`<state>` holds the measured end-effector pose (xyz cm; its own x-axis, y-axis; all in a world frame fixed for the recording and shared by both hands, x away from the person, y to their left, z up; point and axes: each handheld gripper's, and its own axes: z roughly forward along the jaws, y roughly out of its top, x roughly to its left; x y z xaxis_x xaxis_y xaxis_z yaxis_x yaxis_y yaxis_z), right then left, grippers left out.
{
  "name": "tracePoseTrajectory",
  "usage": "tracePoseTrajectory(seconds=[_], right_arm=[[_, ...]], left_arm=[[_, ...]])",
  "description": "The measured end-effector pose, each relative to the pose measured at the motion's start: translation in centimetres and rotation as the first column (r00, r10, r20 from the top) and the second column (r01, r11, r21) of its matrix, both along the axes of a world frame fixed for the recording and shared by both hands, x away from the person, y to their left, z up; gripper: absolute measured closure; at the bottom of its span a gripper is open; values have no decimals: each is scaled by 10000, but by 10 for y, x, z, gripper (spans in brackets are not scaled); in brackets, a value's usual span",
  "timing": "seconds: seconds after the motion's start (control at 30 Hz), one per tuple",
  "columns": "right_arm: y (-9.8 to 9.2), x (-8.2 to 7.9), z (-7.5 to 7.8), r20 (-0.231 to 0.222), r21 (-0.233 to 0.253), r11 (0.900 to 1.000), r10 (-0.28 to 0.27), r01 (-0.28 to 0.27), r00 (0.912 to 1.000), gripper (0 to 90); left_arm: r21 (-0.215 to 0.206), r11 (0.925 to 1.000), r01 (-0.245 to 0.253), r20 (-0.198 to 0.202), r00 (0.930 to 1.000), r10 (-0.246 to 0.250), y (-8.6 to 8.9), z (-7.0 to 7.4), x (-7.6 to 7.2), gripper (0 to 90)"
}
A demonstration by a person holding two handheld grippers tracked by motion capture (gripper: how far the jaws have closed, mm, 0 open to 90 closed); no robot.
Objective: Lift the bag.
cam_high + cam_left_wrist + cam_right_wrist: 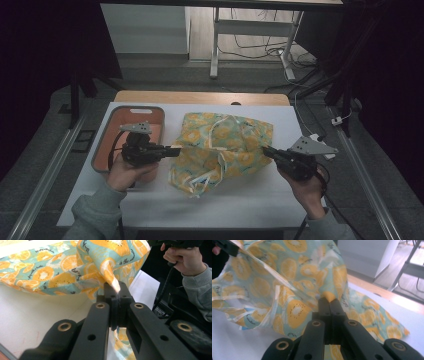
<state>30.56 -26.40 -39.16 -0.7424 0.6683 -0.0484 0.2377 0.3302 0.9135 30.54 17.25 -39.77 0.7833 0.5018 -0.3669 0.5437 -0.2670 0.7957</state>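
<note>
Tray (107, 131) far left on table (150, 205), beside L gripper (176, 149). L gripper clamped on cloth (220, 147) left edge. Cloth mid-table, bunched, partly lifted btwn grippers. R gripper (265, 150) clamped on cloth right edge.

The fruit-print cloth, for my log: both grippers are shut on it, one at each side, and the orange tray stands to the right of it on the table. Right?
Not quite. The orange tray stands left of the fruit-print cloth, by the left gripper, as the high view shows. The right gripper and the left are shut on the cloth.
</note>
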Motion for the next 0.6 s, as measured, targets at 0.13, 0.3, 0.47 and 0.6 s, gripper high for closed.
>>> tracePoseTrajectory(seconds=[0.13,0.3,0.47,0.6], right_arm=[[-7,9,-7,-446,122,9998,-168,174,9989,900],[-9,17,-24,-952,-324,9991,-299,269,9950,900],[-11,25,-53,-1536,-993,9940,-602,452,9863,900],[-21,37,-69,-2166,-1132,9906,-1006,774,9711,896]], left_arm=[[-6,10000,68,-107,9999,-68,-3,-2,3,893],[563,9981,242,-395,9990,-219,-14,-15,5,893],[694,9972,293,-812,9964,-237,-18,-31,8,893],[571,9982,193,-1106,9938,-129,-13,-39,12,893]])
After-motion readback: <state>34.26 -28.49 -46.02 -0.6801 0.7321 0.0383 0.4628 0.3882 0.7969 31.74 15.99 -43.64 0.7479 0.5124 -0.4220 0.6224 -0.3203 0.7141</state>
